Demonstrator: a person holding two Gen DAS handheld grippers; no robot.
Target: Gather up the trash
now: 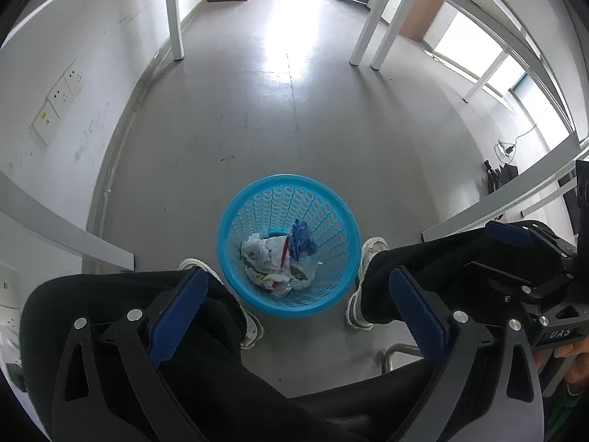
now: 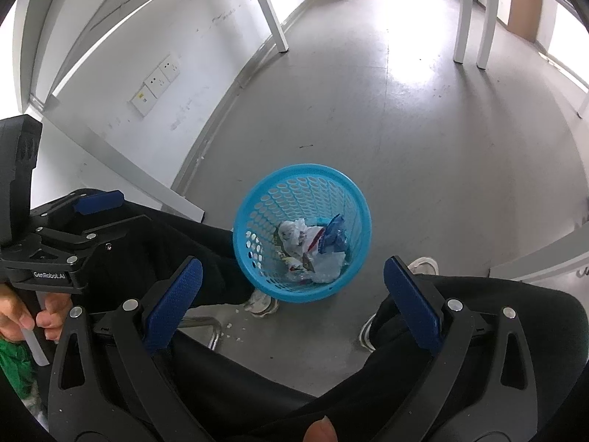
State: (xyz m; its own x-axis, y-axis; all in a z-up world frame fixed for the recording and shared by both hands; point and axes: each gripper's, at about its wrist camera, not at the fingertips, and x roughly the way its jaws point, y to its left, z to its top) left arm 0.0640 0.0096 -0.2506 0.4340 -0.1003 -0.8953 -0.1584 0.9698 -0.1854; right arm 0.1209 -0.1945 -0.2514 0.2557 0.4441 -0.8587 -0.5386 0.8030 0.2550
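A blue perforated plastic basket point(image 1: 331, 199) stands on the grey floor between the person's feet; it also shows in the right wrist view point(image 2: 265, 199). Inside lies crumpled trash point(image 1: 279, 258): white paper, clear plastic and a blue wrapper, seen too in the right wrist view point(image 2: 313, 246). My left gripper point(image 1: 298, 287) is open and empty, held above the person's knees, over the basket's near rim. My right gripper point(image 2: 292, 276) is open and empty, also above the basket's near side. Each gripper shows at the edge of the other's view.
The person's black-trousered legs and white shoes point(image 1: 368, 258) flank the basket. White table legs point(image 1: 175, 18) stand further off, a white wall with sockets point(image 1: 62, 92) on the left. A metal chair base point(image 2: 210, 328) sits below. Cables lie at the far right point(image 1: 508, 147).
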